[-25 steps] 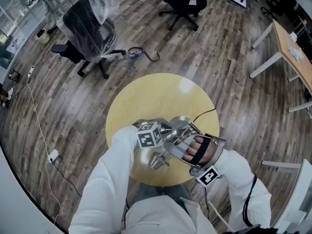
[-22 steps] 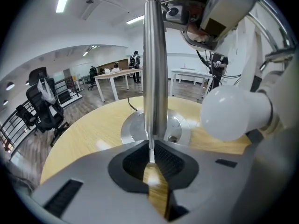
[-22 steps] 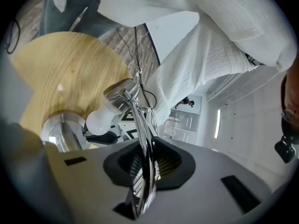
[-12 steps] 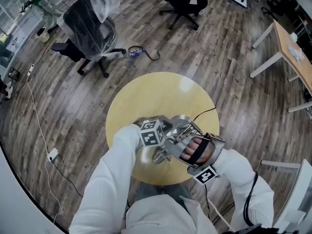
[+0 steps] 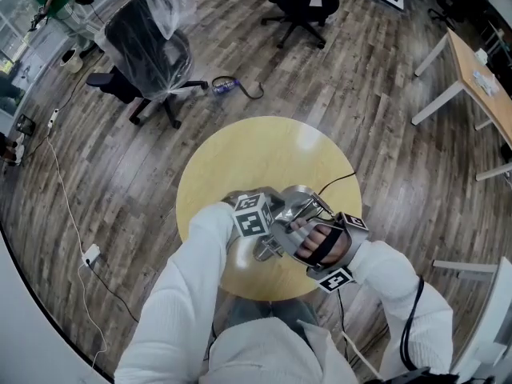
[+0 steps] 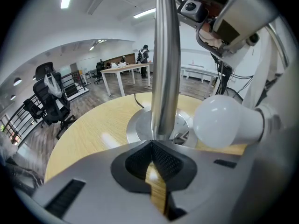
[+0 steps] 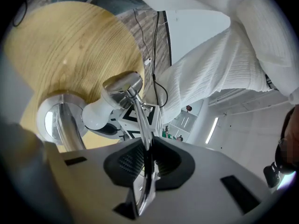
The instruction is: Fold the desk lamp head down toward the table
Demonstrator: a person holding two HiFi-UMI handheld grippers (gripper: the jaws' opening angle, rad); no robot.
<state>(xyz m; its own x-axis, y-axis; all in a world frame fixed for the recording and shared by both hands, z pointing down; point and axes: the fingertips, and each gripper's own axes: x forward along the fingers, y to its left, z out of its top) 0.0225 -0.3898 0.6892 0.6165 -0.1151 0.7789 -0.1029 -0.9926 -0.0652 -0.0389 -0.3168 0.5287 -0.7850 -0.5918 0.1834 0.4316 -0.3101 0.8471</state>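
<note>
Round yellow table (image 5: pixel 240 154), wood floor around it. Desk lamp stands on the near half of the table, with both grippers crowded in on it.

Left gripper (image 6: pixel 152 146): jaws have just closed and now stand together, pads meeting at the tip, nothing between them. The lamp's chrome pole (image 6: pixel 167 64) rises upright directly past the tips. Cannot tell whether the tips touch it. Round chrome base (image 6: pixel 138 127) lies flat on the table around the foot of the pole. White bulb (image 6: pixel 224 122) hangs to the right of the pole, low, near the base.

Right gripper (image 7: pixel 145 146): jaws clamped on a thin chrome bar (image 7: pixel 140 120) that runs from the lamp head (image 7: pixel 122 85) straight back between the pads. The bar fills the narrow gap, with a pad pressing on each side. The lamp head's chrome cap sits just beyond the tips, and the bulb points away from it toward the base. The left gripper's marker cube (image 7: pixel 133 120) shows just behind the bar.

From the head view, the lamp head lies between the two grippers, over the table's near edge. A black cord (image 5: pixel 336 184) trails from the base off the right rim. White sleeves (image 5: pixel 192 294) run to both hands. An office chair (image 5: pixel 148 46) stands well apart on the floor.
</note>
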